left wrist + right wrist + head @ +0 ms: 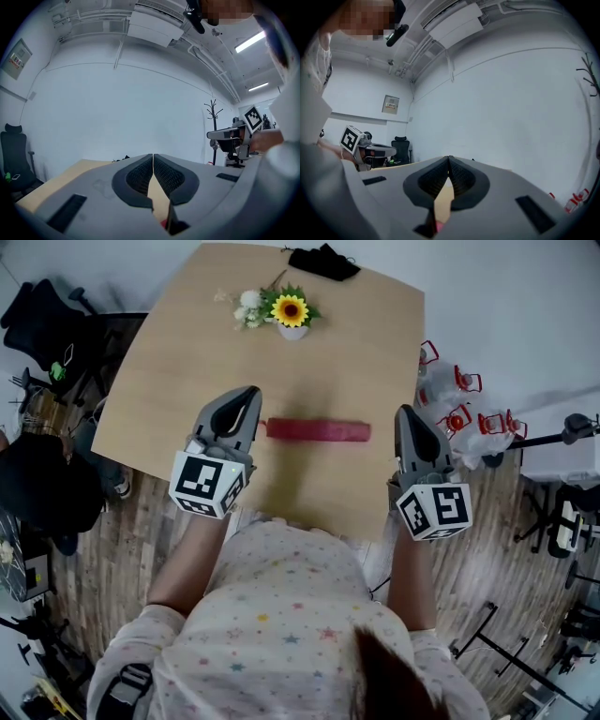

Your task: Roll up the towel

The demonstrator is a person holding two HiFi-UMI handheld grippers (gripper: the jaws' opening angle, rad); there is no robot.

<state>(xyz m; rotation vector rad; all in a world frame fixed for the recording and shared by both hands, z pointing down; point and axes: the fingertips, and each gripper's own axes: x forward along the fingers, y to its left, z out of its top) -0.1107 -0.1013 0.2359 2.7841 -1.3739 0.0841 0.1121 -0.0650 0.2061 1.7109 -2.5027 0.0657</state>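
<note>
"Judging by the layout, which step is reached?"
"Nearest, the left gripper (249,393) and right gripper (406,412) are held clear of the table (178,352), each pair of jaws closed on nothing. Beyond, the towel (317,430) lies rolled between them. Rolling is judged complete; only withdrawal is called for."

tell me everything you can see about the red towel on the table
The towel is dark red, soft-looking cloth, wound into a slim, tight roll. It lies on the wooden table near the person's edge, lengthwise across the head view, between the left gripper and the right gripper. Both are shut and empty; neither holds it. Its left end meets the left gripper's outline, so contact there cannot be judged.
</note>
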